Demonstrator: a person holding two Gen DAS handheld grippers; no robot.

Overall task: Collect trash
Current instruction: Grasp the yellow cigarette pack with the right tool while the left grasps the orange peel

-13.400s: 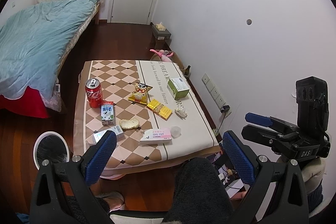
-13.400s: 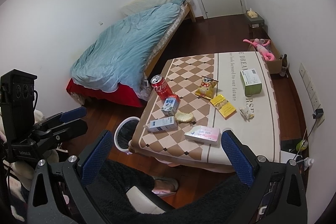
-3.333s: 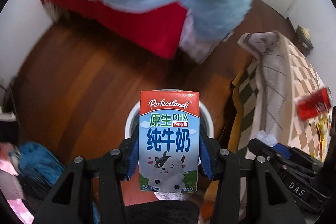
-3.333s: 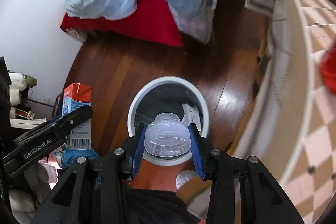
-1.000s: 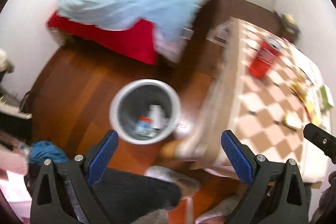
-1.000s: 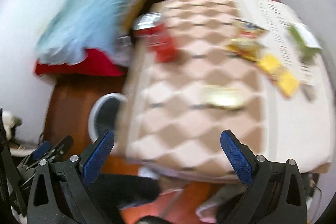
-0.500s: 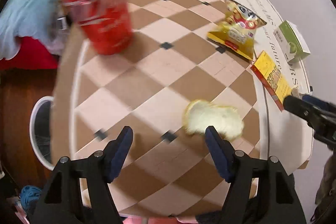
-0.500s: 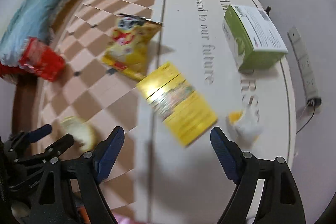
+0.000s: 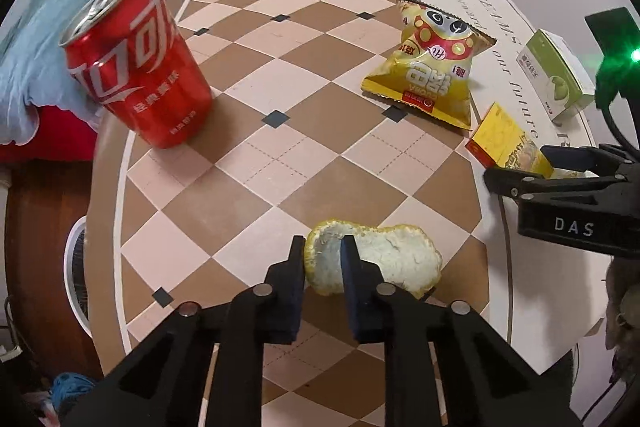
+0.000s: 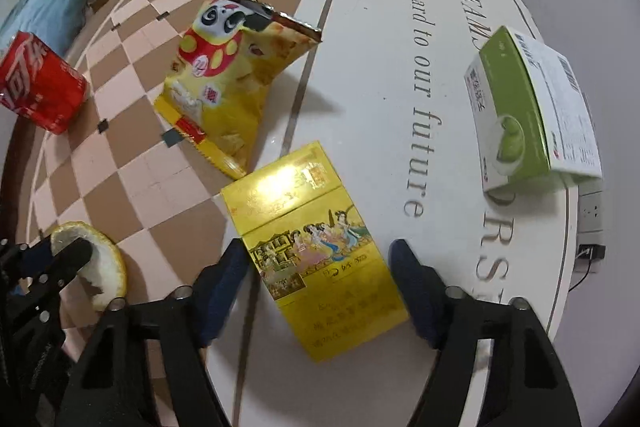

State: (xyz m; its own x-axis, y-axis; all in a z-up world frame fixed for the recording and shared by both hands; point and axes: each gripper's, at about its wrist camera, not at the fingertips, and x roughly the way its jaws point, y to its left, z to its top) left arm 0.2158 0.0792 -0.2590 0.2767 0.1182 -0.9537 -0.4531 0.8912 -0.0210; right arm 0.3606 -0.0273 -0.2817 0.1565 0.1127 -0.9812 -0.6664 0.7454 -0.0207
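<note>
While the left claw pinches the citrus peel near the counter's front edge, lift it straight, keeping the thin rim gripped | right claw spread astride the yellow cigarette pack: close squarely on its long sides | legible: Coca-Cola can; counter print "look forward to our future".

"DAS" marks the right hand-held gripper; tablecloth reads "our future".
</note>
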